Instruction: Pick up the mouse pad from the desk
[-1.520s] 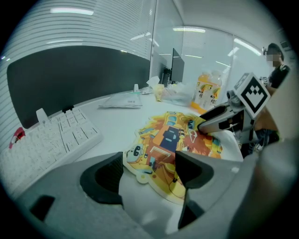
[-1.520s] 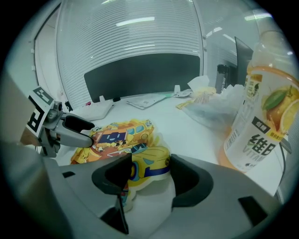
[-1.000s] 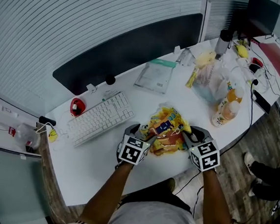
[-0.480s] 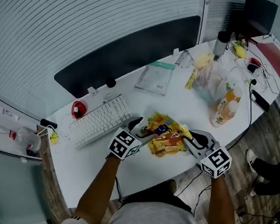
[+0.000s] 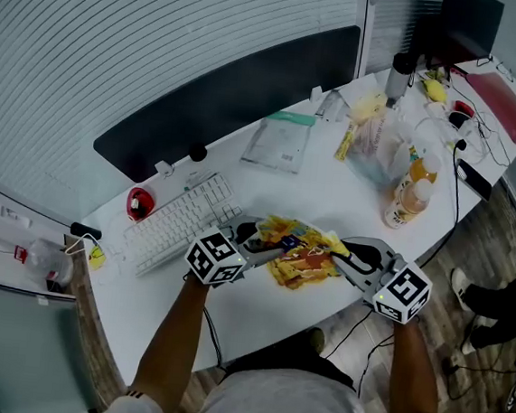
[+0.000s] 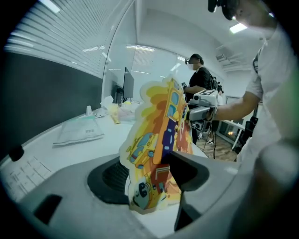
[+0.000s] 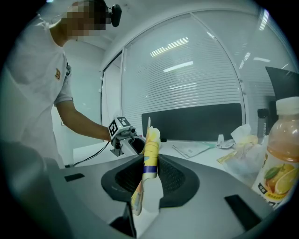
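Observation:
The mouse pad [image 5: 301,251], a yellow and orange cartoon print, hangs off the white desk [image 5: 332,195] between my two grippers. My right gripper [image 5: 349,253] is shut on its right end; in the right gripper view the mouse pad [image 7: 150,149] stands edge-on, pinched in the right gripper [image 7: 147,175]. My left gripper [image 5: 259,239] is at the left end. In the left gripper view the mouse pad [image 6: 159,135] stands slanted across the left gripper [image 6: 149,175], whose jaws are still wide apart and closing around it.
A white keyboard [image 5: 184,221] and a red mouse [image 5: 139,201] lie left of the grippers. Behind are a packet in clear plastic [image 5: 282,142], plastic bags [image 5: 378,135] and an orange juice bottle [image 5: 405,202]. Another person [image 6: 201,79] stands beyond the desk.
Both grippers have risen and tilted, lifting the mouse pad off the desk. The left gripper has swung left and its jaws have begun to narrow on the pad's edge.

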`<control>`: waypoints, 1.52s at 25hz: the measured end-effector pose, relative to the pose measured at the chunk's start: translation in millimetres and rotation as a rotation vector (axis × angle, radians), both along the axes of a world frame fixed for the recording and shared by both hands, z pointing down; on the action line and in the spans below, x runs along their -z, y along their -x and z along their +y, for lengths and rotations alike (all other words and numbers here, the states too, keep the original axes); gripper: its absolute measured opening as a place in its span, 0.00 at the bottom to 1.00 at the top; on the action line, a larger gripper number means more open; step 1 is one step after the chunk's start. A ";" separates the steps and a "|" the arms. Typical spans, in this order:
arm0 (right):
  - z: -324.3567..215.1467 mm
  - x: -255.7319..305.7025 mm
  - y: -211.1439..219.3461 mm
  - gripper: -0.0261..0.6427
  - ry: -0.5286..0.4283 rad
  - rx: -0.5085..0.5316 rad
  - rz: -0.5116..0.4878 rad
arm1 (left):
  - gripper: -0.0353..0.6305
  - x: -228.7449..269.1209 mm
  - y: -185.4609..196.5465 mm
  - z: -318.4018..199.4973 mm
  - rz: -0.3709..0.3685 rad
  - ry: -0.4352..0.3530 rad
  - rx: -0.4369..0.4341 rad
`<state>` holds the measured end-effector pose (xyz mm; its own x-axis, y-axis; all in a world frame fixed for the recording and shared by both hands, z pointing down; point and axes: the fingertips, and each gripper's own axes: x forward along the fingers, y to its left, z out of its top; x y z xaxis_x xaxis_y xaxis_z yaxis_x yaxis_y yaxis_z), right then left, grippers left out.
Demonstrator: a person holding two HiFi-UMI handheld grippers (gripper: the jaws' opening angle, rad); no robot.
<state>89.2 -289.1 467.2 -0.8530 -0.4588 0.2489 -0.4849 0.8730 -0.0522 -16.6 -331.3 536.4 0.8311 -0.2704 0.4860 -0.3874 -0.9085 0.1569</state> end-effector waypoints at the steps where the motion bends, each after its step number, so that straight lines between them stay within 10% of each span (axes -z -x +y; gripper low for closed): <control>1: -0.6 0.4 -0.3 0.18 -0.011 -0.008 0.011 | 0.46 1.1 0.6 0.9 0.007 0.001 0.005; 11: -6.9 19.1 -13.7 0.18 -0.154 -0.132 0.094 | 0.11 39.7 3.4 19.8 0.103 -0.067 0.017; 27: -15.1 67.6 -35.4 0.34 -0.292 -0.289 0.030 | 0.09 79.6 12.6 41.7 0.119 -0.163 -0.010; 38: -10.4 54.0 -45.1 0.38 -0.161 -0.288 -0.041 | 0.09 123.1 4.3 49.8 0.214 -0.209 -0.037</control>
<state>134.3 -299.5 413.2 -0.6901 -0.7133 0.1221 -0.7134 0.6989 0.0506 -20.9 -281.5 413.3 0.9199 -0.3137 0.2352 -0.3315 -0.9426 0.0394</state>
